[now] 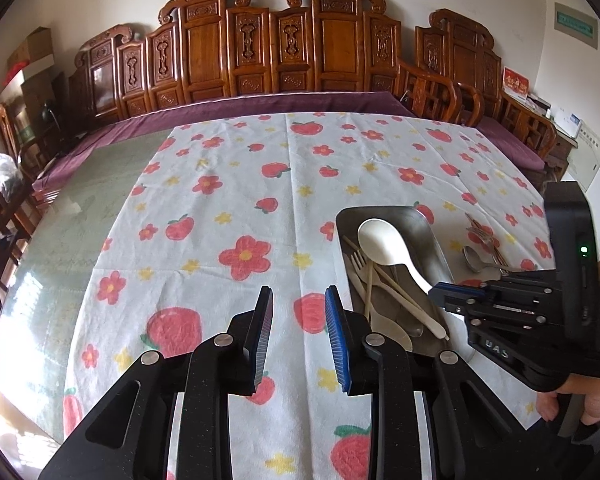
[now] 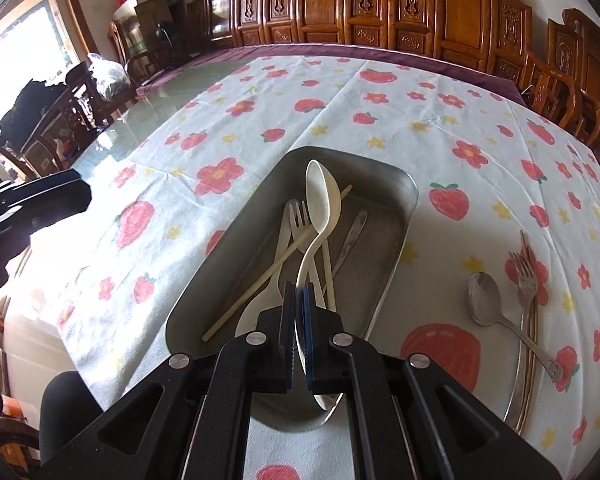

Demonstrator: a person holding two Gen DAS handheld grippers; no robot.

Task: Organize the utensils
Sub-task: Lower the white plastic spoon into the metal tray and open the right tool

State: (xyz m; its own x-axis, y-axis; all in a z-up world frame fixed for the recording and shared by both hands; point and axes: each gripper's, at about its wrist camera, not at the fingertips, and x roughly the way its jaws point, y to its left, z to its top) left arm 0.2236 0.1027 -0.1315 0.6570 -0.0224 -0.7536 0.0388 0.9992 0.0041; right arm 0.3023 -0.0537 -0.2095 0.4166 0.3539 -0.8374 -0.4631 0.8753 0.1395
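While my right gripper [image 2: 299,300] hung over the metal tray [image 2: 400,216], its two fingers were pinched tight on the handle of the big white spoon [image 2: 320,200]. The spoon's long body ran straight ahead of that gripper, bowl at the far end, toward the far wall of the tray. I think it was above the other things in the tray, but I could not tell if its bowl was touching them.

Under it lay a white fork [image 2: 298,220], a long chopstick [image 2: 276,264] lying slantwise, and a small metal handle [image 2: 354,232].

My left gripper [image 1: 300,320] was off to the left of the tray, over the flowery cloth [image 1: 220,200]. Its fingers were wide apart and held nothing.

Out on the cloth, to the right of the tray, a metal spoon [image 2: 484,300] and a metal fork [image 2: 524,276] lay side by side, handles pointing back at me. My right gripper was much nearer to them than my left. I judged the white spoon needed putting down first.
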